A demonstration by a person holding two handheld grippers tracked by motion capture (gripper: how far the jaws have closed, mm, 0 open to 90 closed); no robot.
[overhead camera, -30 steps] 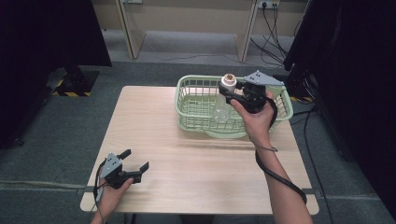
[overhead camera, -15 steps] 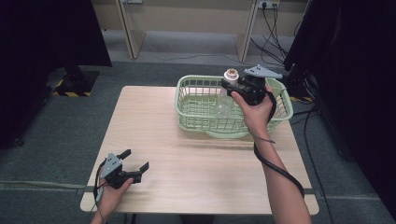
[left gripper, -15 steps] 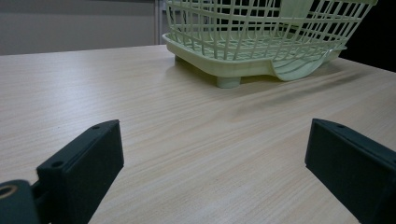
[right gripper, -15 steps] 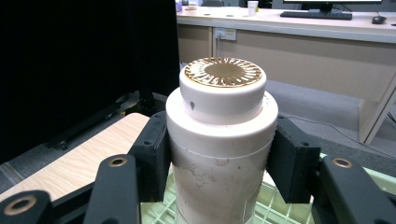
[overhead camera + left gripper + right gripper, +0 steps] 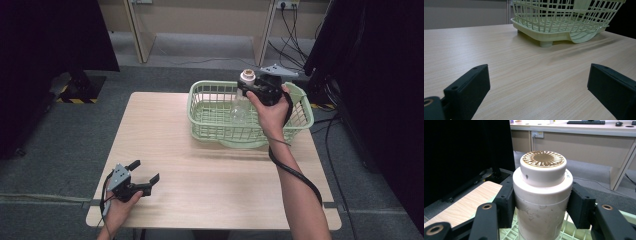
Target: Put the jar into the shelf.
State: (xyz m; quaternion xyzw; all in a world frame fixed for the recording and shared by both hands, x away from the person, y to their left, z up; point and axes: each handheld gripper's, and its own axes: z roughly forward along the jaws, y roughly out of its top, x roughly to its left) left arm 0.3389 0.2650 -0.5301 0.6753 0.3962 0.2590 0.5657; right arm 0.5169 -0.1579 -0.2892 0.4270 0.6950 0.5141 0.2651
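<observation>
We held the right gripper (image 5: 248,89) above the green basket (image 5: 300,107) at the far right of the tabletop (image 5: 215,175), its fingers (image 5: 580,206) clamped on the white neck of a clear bottle (image 5: 241,102). The bottle stood upright, its gold-topped white cap (image 5: 543,163) uppermost and its clear body hanging inside the basket; we could not tell whether it touched the basket floor. Our left gripper (image 5: 145,176) rested low at the near left corner of the tabletop, well apart from the basket, its fingers (image 5: 470,86) spread wide and holding nothing.
</observation>
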